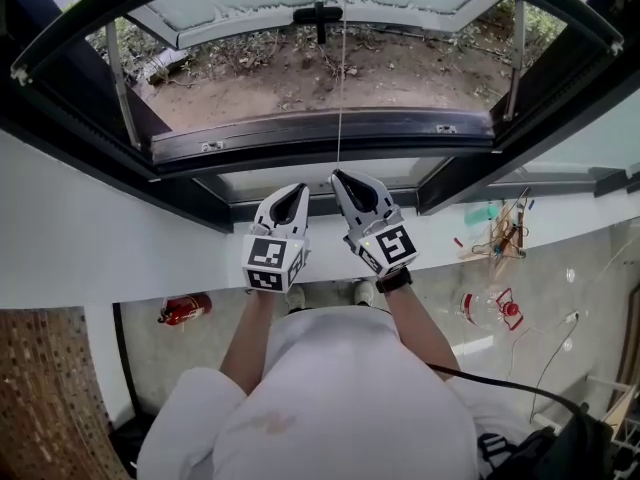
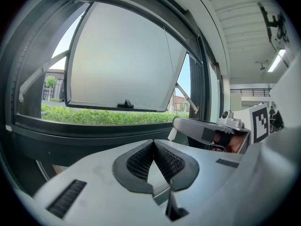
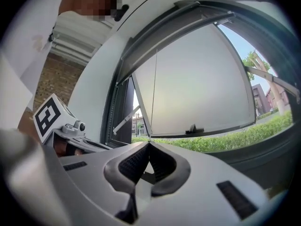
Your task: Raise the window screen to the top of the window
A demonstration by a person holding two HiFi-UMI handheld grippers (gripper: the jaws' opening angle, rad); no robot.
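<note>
Right gripper [image 1: 339, 176] pinches the cord [image 3: 153, 93]; left gripper [image 1: 303, 187] is pressed together on nothing. Only the head view shows the fire extinguisher [image 1: 185, 309].

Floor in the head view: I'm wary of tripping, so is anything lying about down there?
Yes: a tangle of wires with small bits lies loose on the floor, off to the person's right.
</note>
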